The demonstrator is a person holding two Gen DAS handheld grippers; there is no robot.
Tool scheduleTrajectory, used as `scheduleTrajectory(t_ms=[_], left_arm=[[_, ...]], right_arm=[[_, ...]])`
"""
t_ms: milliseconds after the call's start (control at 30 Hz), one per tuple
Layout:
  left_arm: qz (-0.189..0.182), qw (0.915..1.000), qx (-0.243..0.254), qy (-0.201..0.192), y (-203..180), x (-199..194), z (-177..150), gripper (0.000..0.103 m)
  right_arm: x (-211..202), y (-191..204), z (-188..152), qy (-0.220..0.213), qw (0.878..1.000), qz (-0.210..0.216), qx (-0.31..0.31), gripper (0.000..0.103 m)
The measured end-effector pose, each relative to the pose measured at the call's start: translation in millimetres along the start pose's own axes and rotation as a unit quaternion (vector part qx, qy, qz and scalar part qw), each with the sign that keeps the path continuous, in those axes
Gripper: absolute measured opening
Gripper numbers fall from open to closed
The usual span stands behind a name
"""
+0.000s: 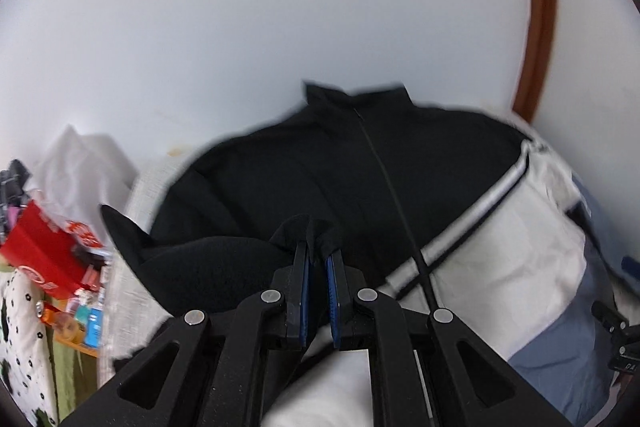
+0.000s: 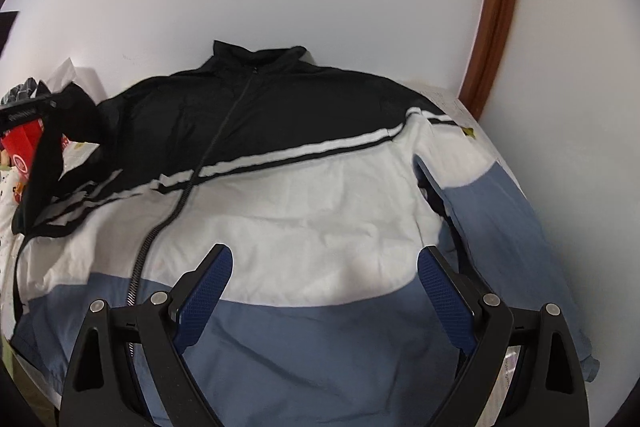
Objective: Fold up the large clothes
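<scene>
Left gripper (image 1: 318,257) pinching black sleeve (image 1: 224,263); right gripper (image 2: 324,285) open above jacket (image 2: 320,195)

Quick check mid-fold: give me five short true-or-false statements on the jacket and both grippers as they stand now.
1. The left gripper is shut on black fabric of the jacket. True.
2. The right gripper is clamped on the blue hem. False: it is open, with nothing pinched between its pads.
3. The jacket's zipper is fully undone and the front spread open. False: the front lies closed, with the zipper running up to the collar.
4. The jacket has black, white and blue bands. True.
5. A red box sits to the right of the jacket. False: it is to the left.
</scene>
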State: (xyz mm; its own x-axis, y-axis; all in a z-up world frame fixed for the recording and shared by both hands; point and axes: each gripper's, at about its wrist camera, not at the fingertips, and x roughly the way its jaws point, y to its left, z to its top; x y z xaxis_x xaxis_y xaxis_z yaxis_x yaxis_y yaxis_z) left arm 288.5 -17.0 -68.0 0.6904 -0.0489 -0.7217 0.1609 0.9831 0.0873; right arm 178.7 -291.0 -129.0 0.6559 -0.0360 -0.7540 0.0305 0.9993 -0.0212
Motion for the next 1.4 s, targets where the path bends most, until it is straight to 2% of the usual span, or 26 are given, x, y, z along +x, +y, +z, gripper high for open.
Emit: scheduleTrajectory(t_ms=[167,333,400,433,467,500,567,700,833,933,1033,1200,1400], left_arm=[[-0.008,0.9994,-0.001,0.034,-9.9,18.8,-15.2,0.008],[-0.02,0.9989,-0.021,0.037,-1.4,13.4,-21.4,0.014],[-0.031,0.9985,-0.03,0.033,5.9,5.3,-23.7,0.025],[-0.038,0.9982,-0.035,0.032,9.9,1.2,-24.8,0.029],[-0.043,0.9978,-0.041,0.029,13.3,-3.5,-26.4,0.038],[-0.047,0.9976,-0.045,0.025,17.0,-8.7,-27.8,0.046],[-0.046,0.9977,-0.048,0.013,24.2,-20.1,-32.8,0.051],[-0.056,0.9958,-0.072,-0.004,50.6,-45.1,-48.0,0.059],[-0.03,0.9934,-0.109,-0.019,92.6,-66.5,-77.1,0.07],[-0.021,0.9893,-0.143,-0.02,125.0,-75.0,-102.2,0.071],[-0.02,0.984,-0.177,-0.005,152.1,-77.2,-124.8,0.071],[0.006,0.9803,-0.197,0.015,180.1,-75.7,-165.7,0.072],[-0.022,0.9744,-0.222,0.03,194.6,-67.9,-206.7,0.073]], right_arm=[[11.7,-8.2,-7.7,0.015,1.0,-0.001,0.0,0.093],[13.1,0.7,-3.4,0.009,1.0,0.005,-0.015,0.093],[10.7,6.0,0.0,0.002,1.0,0.012,-0.018,0.091],[8.2,11.2,2.7,-0.002,1.0,0.02,-0.021,0.084],[6.6,14.5,4.2,-0.003,0.999,0.024,-0.024,0.075],[4.3,21.3,7.3,-0.004,0.999,0.031,-0.028,0.072],[1.2,32.3,12.4,-0.008,0.999,0.038,-0.035,0.065],[-8.2,67.0,26.4,-0.023,0.995,0.065,-0.068,0.064],[-14.9,109.4,41.8,-0.037,0.988,0.102,-0.107,0.064],[-11.6,144.6,54.0,-0.039,0.981,0.129,-0.138,0.066],[-6.1,177.4,62.6,-0.035,0.975,0.144,-0.163,0.066],[-13.4,226.9,71.3,-0.044,0.962,0.188,-0.195,0.068],[-17.8,293.1,67.2,-0.05,0.938,0.24,-0.247,0.071]])
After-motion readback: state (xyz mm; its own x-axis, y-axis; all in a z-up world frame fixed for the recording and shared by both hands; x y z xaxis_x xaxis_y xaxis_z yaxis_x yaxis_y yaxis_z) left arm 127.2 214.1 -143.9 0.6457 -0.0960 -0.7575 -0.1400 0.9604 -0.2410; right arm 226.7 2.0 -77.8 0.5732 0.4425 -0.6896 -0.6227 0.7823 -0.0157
